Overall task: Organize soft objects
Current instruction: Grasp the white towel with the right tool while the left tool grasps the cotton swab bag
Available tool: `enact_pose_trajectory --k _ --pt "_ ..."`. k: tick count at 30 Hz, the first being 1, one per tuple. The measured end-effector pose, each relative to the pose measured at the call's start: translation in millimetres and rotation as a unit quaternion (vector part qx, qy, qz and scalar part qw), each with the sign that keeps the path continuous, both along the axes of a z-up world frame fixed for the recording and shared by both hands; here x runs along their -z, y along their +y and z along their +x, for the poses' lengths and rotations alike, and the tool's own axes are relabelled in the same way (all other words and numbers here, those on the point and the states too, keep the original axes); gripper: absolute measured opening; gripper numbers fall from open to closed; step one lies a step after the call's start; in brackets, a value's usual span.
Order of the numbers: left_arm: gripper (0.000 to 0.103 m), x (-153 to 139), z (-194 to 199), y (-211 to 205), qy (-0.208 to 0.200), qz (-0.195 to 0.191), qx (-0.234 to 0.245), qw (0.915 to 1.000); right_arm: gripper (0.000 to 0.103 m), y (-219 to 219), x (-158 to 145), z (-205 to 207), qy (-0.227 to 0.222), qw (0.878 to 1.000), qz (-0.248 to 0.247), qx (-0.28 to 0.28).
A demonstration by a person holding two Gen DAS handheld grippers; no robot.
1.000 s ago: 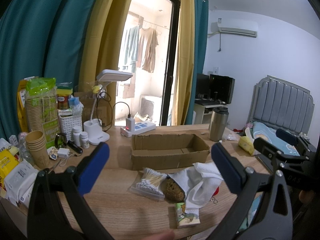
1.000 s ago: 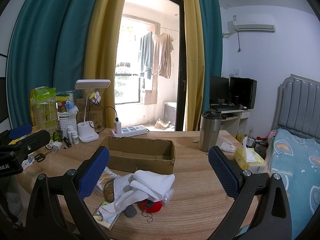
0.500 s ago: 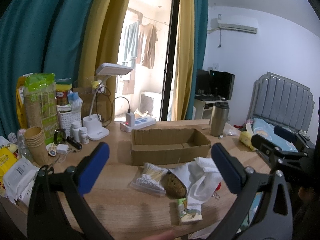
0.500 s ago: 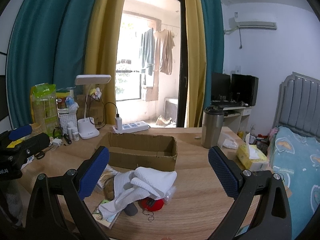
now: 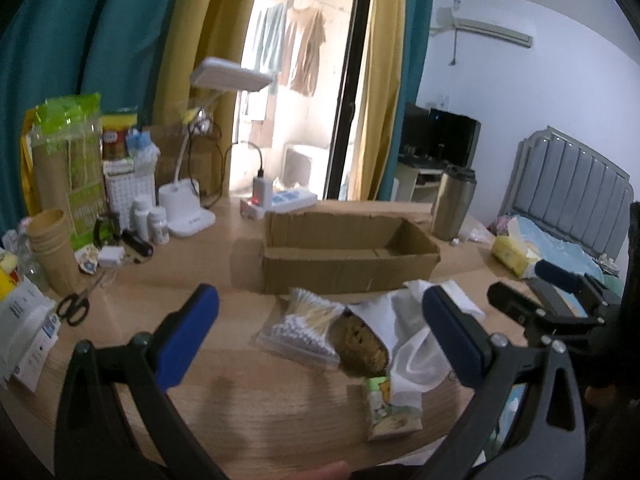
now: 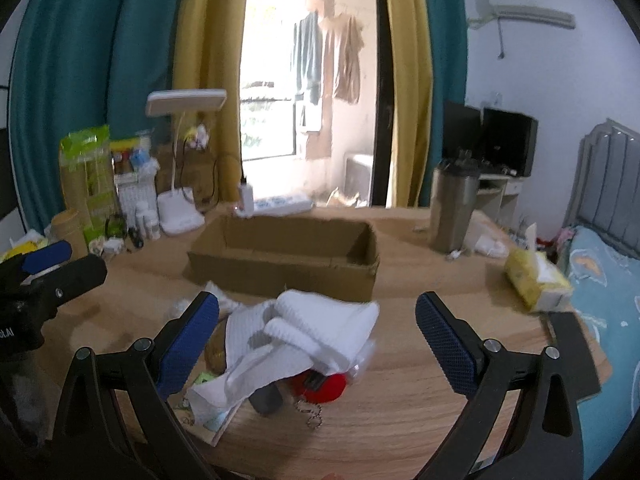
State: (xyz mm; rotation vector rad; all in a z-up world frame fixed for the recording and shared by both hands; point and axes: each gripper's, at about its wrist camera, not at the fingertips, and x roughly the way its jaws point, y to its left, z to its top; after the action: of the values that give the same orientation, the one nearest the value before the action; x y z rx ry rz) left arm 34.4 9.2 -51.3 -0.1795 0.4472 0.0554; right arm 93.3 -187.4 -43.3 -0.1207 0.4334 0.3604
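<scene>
A pile of soft things lies on the wooden table in front of an empty cardboard box (image 5: 344, 248) (image 6: 288, 256). On top is a white towel (image 6: 320, 328) (image 5: 412, 336). Under it are a brown sponge (image 5: 360, 344), a bag of cotton swabs (image 5: 304, 324), a small tissue pack (image 5: 392, 408), a red plush item (image 6: 324, 386) and a dark grey piece (image 6: 266, 398). My left gripper (image 5: 320, 340) is open and empty above the pile's left side. My right gripper (image 6: 318, 344) is open and empty, with the towel between its fingers' line of sight.
A desk lamp (image 5: 188, 216), bottles, paper cups (image 5: 48, 248), scissors (image 5: 74, 308) and packets crowd the table's left. A power strip (image 5: 280, 202) sits behind the box. A steel tumbler (image 6: 454, 212) and yellow tissue pack (image 6: 536, 280) stand right. A bed lies beyond.
Both grippers have moved closer to the pile and tilted down a little. The towel and box look larger. Both stay open; nothing on the table has shifted.
</scene>
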Motion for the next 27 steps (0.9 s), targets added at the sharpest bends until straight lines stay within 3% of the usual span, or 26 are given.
enact_pose_trajectory --k 11,27 --pt "0.103 17 31 16 0.043 -0.019 -0.010 0.9989 0.091 15 29 40 0.061 0.998 -0.014 -0.011" --pt "0.103 53 87 30 0.124 -0.013 -0.022 0.9920 0.091 12 59 98 0.148 0.989 0.005 -0.003"
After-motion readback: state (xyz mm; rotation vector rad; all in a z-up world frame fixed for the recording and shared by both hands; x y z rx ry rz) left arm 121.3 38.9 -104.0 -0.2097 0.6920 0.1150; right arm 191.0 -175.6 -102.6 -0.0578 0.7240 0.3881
